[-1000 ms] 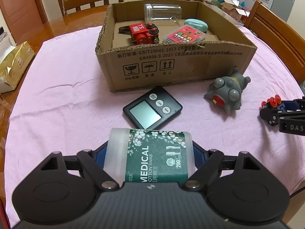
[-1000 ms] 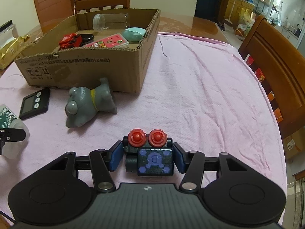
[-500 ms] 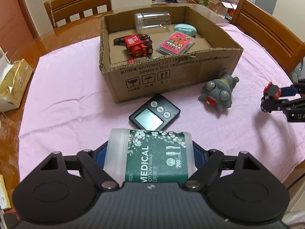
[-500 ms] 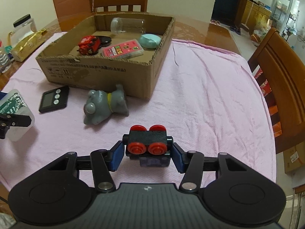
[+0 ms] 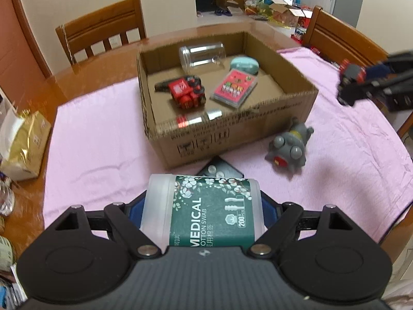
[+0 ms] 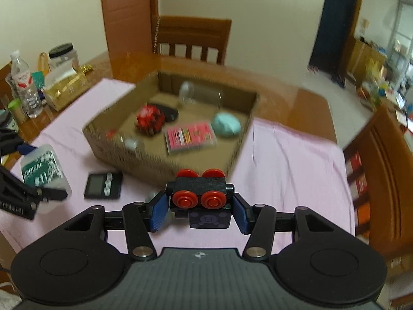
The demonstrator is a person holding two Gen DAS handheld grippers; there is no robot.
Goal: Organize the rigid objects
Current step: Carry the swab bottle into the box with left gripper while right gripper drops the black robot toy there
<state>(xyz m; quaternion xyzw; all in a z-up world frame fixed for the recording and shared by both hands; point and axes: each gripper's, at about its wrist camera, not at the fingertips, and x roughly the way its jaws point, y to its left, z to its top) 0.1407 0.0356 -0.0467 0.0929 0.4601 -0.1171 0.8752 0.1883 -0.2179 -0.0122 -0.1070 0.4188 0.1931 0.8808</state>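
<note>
Rigid objects lie spread over our worktop (image 5: 108, 118), which wears a pink cloth, and the biggest thing on it is the open cardboard box (image 5: 232, 139). Inside the box we see a clear jar (image 5: 202, 55) on its side at the far wall, a red toy train (image 5: 187, 91) left of centre, a pink card case (image 5: 235, 87) to its right, and a teal oval case (image 5: 245, 64) behind that. Next in size is the cotton swab tub (image 5: 206, 213), lying sideways between the blue pads of our left claw (image 5: 204, 211), which is closed on it above the cloth. A grey toy figure (image 5: 290, 149) lies on the cloth by the box's near right corner, apart from it. A black digital timer (image 6: 103, 187) sits flat just in front of the box. Smallest is the black toy train car (image 6: 200, 197) with 4 red wheels showing, gripped between the pads of our right claw (image 6: 200, 210) and held clear of the cloth.
</note>
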